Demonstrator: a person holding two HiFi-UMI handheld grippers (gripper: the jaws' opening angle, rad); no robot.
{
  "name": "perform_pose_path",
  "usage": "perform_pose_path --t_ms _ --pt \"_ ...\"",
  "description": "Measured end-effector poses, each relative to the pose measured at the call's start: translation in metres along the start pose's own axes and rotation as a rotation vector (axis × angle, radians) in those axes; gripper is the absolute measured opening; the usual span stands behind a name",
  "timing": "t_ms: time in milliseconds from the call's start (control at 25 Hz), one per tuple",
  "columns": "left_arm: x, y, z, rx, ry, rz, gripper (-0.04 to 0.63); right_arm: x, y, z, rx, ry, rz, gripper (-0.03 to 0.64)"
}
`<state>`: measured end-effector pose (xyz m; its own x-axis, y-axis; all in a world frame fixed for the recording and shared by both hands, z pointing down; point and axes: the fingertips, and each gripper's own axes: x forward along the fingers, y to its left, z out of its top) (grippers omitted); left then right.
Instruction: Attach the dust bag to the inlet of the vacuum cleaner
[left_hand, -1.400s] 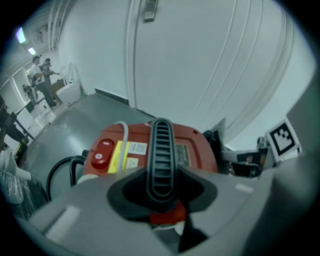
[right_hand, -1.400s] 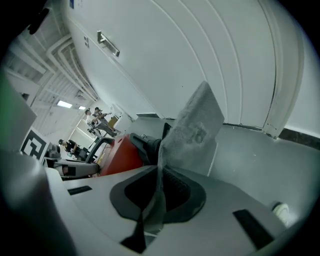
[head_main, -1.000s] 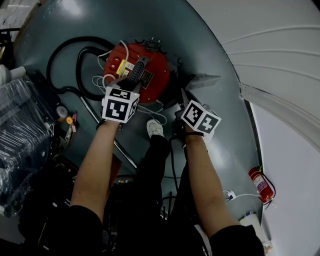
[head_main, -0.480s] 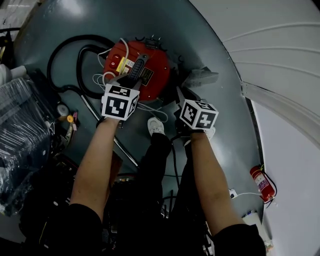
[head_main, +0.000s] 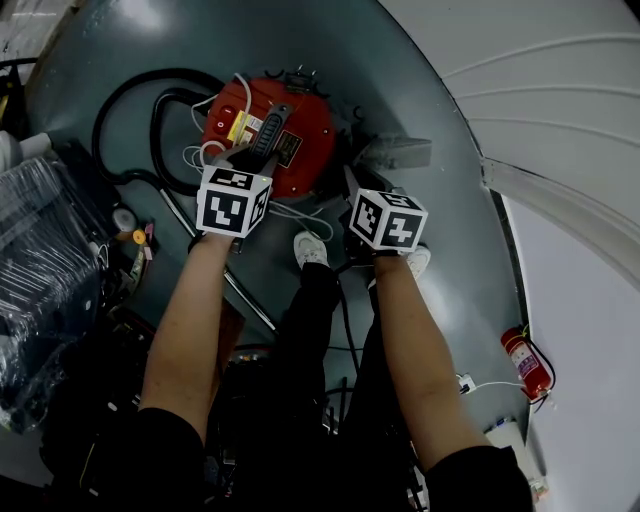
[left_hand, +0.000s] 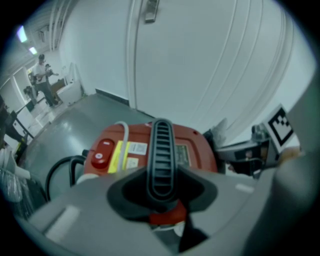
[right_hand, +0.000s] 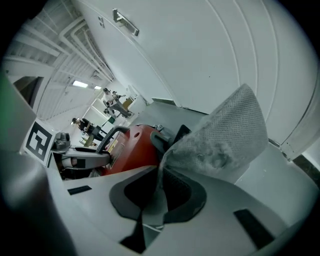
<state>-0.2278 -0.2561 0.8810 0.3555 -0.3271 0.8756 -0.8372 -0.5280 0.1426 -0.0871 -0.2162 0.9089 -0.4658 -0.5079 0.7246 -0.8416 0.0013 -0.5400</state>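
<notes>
A round red vacuum cleaner (head_main: 305, 135) stands on the grey floor with a black ribbed handle (head_main: 268, 132) across its top. My left gripper (head_main: 245, 165) is shut on that handle (left_hand: 161, 160), whose near end sits between the pads. My right gripper (head_main: 352, 190) is shut on the edge of a grey mesh dust bag (right_hand: 225, 135), held just right of the red body (right_hand: 132, 150). In the head view the bag (head_main: 398, 152) hangs beside the vacuum's right side. The inlet itself is hidden behind the bag and the gripper.
A black hose (head_main: 135, 125) loops on the floor left of the vacuum, with a white cord (head_main: 205, 155) near it. Wrapped goods (head_main: 40, 260) crowd the left edge. A white curved wall (head_main: 560, 110) rises on the right, and a red fire extinguisher (head_main: 526, 362) lies by it.
My right gripper has rolled and shifted slightly left and up, carrying the dust bag closer to the vacuum's right side. The left gripper has kept its hold on the handle.
</notes>
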Motion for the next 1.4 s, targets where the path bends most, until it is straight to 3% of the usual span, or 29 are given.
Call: perform_pose_path --t_ms 200,280,360,400,440,480,520,600,800,960,1200,1400 --pt "-0.004 0.002 0.001 -0.033 -0.045 0.014 0.158 -0.011 -0.003 0.003 -0.032 -0.041 -0.099 0.053" --pt "-0.01 0.003 0.003 -0.048 -0.077 0.014 0.184 -0.021 -0.005 0.01 -0.032 -0.109 -0.137 0.142" --pt "-0.02 0.005 0.006 -0.063 -0.112 0.027 0.193 -0.037 -0.01 0.019 -0.009 -0.182 -0.18 0.169" --pt "-0.025 0.005 0.008 -0.063 -0.128 0.038 0.19 -0.046 -0.013 0.023 0.005 -0.211 -0.196 0.166" --pt "-0.032 0.004 0.01 -0.061 -0.143 0.053 0.184 -0.055 -0.014 0.027 0.013 -0.23 -0.206 0.056" --pt "-0.038 0.004 0.012 -0.057 -0.161 0.073 0.161 -0.063 -0.013 0.029 0.01 -0.243 -0.212 -0.003" --pt "-0.045 0.005 0.014 -0.055 -0.182 0.097 0.132 -0.069 -0.012 0.033 -0.008 -0.251 -0.219 -0.003" --pt "-0.058 0.004 0.018 -0.06 -0.232 0.131 -0.002 -0.079 -0.008 0.04 -0.07 -0.259 -0.242 -0.003" --pt "-0.085 -0.019 0.03 -0.13 -0.307 0.072 -0.003 -0.102 0.015 0.056 -0.212 -0.254 -0.232 -0.003" --pt "-0.127 -0.047 0.061 -0.141 -0.381 0.049 -0.003 -0.136 0.052 0.076 -0.296 -0.285 -0.189 -0.003" --pt "-0.205 -0.098 0.124 -0.14 -0.467 0.05 -0.003 -0.217 0.112 0.127 -0.354 -0.372 -0.144 -0.003" --pt "-0.279 -0.151 0.183 -0.122 -0.526 0.067 -0.003 -0.311 0.14 0.174 -0.354 -0.447 -0.159 -0.003"
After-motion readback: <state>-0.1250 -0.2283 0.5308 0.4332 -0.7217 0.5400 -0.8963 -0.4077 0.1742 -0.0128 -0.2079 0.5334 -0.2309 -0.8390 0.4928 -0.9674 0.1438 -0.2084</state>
